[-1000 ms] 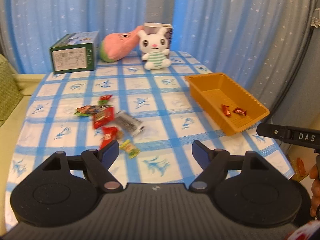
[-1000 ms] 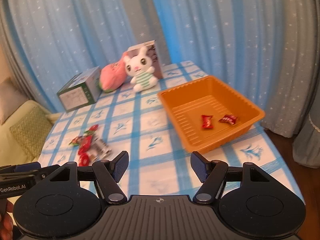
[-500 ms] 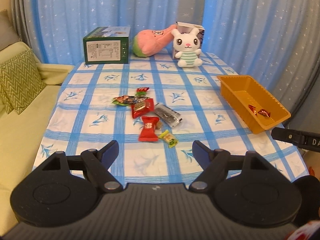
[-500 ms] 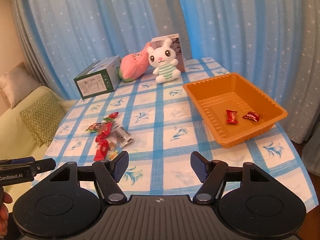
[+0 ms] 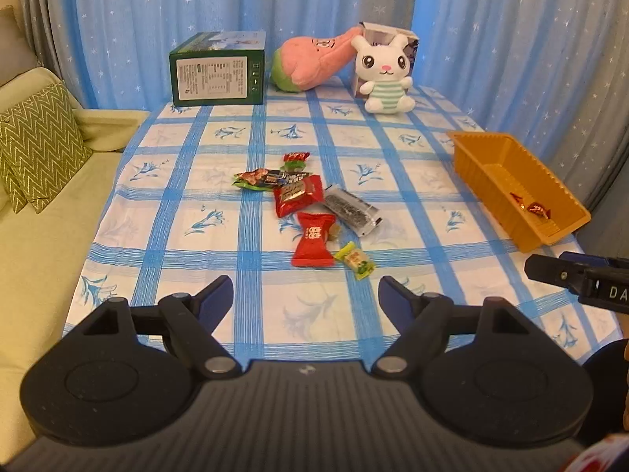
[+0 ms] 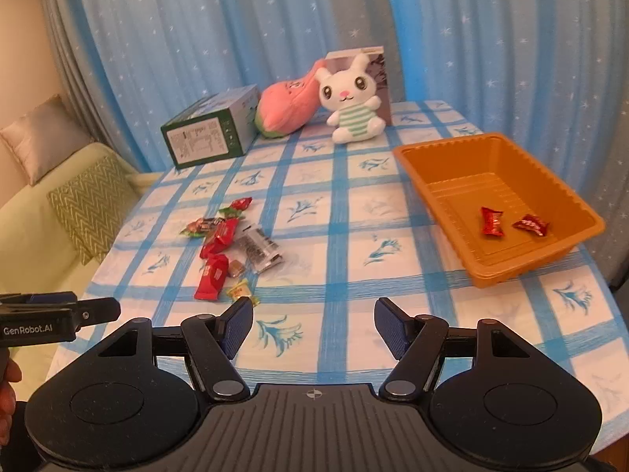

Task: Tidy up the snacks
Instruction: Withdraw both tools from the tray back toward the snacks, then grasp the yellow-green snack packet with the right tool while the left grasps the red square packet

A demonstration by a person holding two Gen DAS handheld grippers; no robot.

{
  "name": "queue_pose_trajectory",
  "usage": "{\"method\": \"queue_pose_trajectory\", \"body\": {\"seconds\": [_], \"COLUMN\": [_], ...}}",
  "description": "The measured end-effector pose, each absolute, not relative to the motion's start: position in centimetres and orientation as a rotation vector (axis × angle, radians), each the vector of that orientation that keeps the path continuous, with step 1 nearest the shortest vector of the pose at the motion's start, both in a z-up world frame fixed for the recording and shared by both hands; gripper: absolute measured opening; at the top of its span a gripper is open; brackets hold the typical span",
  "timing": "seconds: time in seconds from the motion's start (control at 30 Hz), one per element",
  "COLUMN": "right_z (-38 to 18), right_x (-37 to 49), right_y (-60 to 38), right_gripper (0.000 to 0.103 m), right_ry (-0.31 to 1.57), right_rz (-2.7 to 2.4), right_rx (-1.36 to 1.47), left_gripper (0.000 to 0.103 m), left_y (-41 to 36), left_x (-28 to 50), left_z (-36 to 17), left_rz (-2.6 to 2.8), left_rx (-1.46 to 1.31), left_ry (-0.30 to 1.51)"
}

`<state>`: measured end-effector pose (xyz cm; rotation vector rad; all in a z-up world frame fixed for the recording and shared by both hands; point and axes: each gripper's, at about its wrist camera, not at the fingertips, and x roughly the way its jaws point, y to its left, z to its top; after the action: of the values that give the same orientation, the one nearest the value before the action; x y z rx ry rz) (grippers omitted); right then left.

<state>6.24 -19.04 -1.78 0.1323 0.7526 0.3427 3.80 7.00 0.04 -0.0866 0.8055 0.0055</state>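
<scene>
A heap of snack packets (image 5: pixel 310 212) is seen just ahead of the left gripper (image 5: pixel 306 298), probably the nearer one; both it and the right gripper (image 6: pixel 313 324) are held open and empty.

Tablecloth (image 5: pixel 220 212) white with a blue grid and blue flower prints; curtains (image 5: pixel 118 19) blue with white stars. Tray (image 6: pixel 507 263) orange, two red candies (image 6: pixel 491 221) inside; loose snacks (image 5: pixel 312 232) mostly red, plus one yellow-green and one clear-and-black pack. Box (image 5: pixel 216 74) dark green, bunny (image 5: pixel 387 78) white with green stripes, plush (image 5: pixel 310 63) pink and green, cushion (image 5: pixel 39 145) olive zigzag.
</scene>
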Motion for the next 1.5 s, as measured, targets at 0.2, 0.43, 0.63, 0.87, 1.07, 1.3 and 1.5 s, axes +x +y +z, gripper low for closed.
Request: {"method": "queue_pose_trajectory", "body": {"seconds": [0.2, 0.43, 0.63, 0.87, 1.07, 1.3, 1.5], "right_z": [-3.2, -5.6, -8.1, -10.8, -12.7, -13.9, -13.2], "right_x": [7.7, 10.0, 12.3, 15.0, 16.6, 17.0, 16.9], "right_y": [-17.1, -14.1, -11.5, -8.7, -6.7, -5.5, -6.7], "right_gripper": [0.068, 0.068, 0.068, 0.064, 0.050, 0.029, 0.022], "right_ry": [0.772, 0.788, 0.802, 0.796, 0.805, 0.786, 0.778], "right_rz": [0.381, 0.437, 0.489, 0.553, 0.595, 0.610, 0.582], "right_rx": [0.117, 0.082, 0.032, -0.056, -0.121, -0.201, -0.171], "left_gripper": [0.079, 0.079, 0.079, 0.079, 0.079, 0.079, 0.079], "left_y": [8.3, 9.9, 10.7, 11.4, 11.8, 11.7, 10.8], "left_x": [5.8, 8.4, 10.8, 13.2, 14.4, 15.2, 15.6], "left_z": [-1.4, -3.2, -4.7, -6.4, -7.2, -7.9, -8.3], "left_rz": [-0.005, -0.025, -0.055, -0.073, -0.078, -0.089, -0.120], "left_rx": [-0.077, -0.050, -0.038, -0.016, -0.010, -0.017, -0.037], "left_ry": [0.834, 0.864, 0.886, 0.904, 0.912, 0.917, 0.916]}}
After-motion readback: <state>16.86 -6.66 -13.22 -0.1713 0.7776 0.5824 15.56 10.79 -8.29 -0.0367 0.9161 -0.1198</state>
